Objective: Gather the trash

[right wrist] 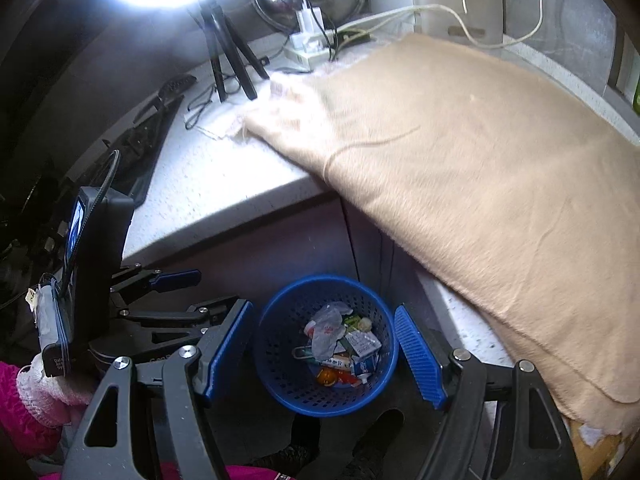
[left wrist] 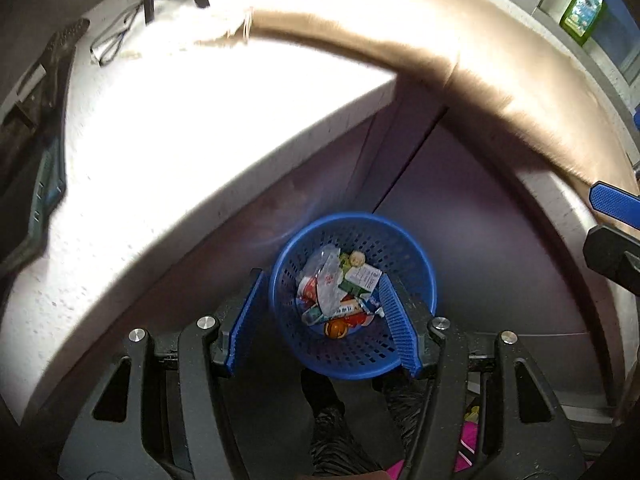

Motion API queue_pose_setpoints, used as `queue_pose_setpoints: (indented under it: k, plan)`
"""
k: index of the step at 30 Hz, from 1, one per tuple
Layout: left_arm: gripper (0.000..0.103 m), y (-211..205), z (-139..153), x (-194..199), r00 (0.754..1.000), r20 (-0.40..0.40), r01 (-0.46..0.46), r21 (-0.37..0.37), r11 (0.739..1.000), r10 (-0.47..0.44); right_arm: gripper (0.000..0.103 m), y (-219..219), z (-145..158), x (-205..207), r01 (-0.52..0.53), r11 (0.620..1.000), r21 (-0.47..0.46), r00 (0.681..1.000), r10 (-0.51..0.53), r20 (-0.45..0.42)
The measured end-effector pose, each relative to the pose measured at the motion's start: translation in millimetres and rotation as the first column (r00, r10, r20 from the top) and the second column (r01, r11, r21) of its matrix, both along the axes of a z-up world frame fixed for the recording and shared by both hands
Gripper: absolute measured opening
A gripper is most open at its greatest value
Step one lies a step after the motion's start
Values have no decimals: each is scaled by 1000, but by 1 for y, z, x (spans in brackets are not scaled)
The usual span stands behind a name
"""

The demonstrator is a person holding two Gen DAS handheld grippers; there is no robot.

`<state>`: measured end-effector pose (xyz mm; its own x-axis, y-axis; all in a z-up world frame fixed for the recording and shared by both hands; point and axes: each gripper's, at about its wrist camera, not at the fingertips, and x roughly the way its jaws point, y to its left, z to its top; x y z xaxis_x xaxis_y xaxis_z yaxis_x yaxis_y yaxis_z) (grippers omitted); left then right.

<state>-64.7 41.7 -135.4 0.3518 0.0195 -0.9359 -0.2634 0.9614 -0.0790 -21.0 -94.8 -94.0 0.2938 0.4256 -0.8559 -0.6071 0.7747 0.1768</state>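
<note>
Both sets of tongs are released and carrying nothing: the left tongs (left wrist: 322,322) and the right tongs (right wrist: 326,354) each hang above the round blue perforated plastic basket (right wrist: 280,376), blue ribbed pads spread to either side of its rim in their own views. The trash is in that basket: a crumpled clear plastic bag (right wrist: 328,330), a small white printed carton (right wrist: 364,344) and an orange round thing (can't tell what) lie on its bottom.

The basket sits on the floor, below the corner of the white speckled desk (right wrist: 224,184), with a tan fuzzy blanket (right wrist: 460,160) draped up and right of it.

My take: scan the desk above the basket for leftovers, and keep the tongs spread while coming back up.
</note>
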Motion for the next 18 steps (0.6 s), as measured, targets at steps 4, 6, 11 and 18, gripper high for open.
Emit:
queue_pose_setpoints:
  k: [4, 6, 11, 18]
  plan:
    - [60, 1, 19, 3, 999, 36, -11, -6, 1000, 11, 76, -10, 20, 1, 7, 1000, 30, 999, -8, 34]
    - [60, 1, 30, 4, 998, 57, -16, -11, 1000, 17, 76, -14, 28, 3, 10, 999, 43, 999, -12, 47]
    - [60, -6, 62, 10, 992, 122, -10, 6, 1000, 9, 76, -27, 54, 8, 25, 997, 78, 995, -32, 96]
    - [69, -18, 115, 23, 971, 237, -2, -3, 1000, 3, 84, -50, 89, 20, 66, 989, 135, 983, -88, 160]
